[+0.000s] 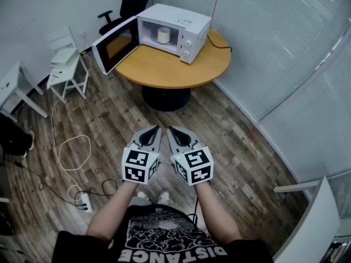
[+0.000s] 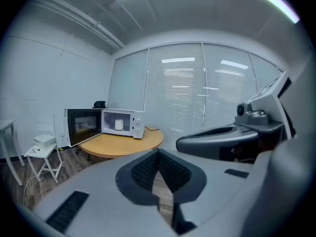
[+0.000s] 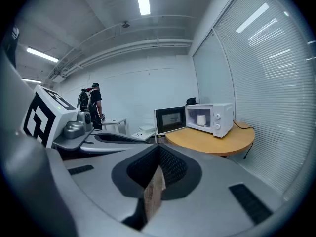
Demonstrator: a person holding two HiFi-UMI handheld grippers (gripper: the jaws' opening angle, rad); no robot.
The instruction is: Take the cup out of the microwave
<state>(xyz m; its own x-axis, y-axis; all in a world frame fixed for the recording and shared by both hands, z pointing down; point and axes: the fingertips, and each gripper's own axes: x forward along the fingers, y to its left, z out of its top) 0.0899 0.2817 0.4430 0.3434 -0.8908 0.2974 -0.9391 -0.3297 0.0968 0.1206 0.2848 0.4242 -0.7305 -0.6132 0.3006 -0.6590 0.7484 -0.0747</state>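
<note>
From the head view we see the cup (image 1: 163, 35) inside the open microwave (image 1: 189, 22) at the table's (image 1: 164, 70) far edge. Left gripper view — our left gripper (image 2: 158, 152) is clenched, empty. Right gripper view — our right gripper (image 3: 158, 148) likewise.

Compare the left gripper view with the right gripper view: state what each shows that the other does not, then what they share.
Only the left gripper view shows the right gripper alongside. Only the right gripper view shows the left gripper alongside, and a person standing by the far wall. Both show the white microwave with its door open, the cup inside it, the round wooden table under it and the window blinds, each seen past shut, empty jaws.
</note>
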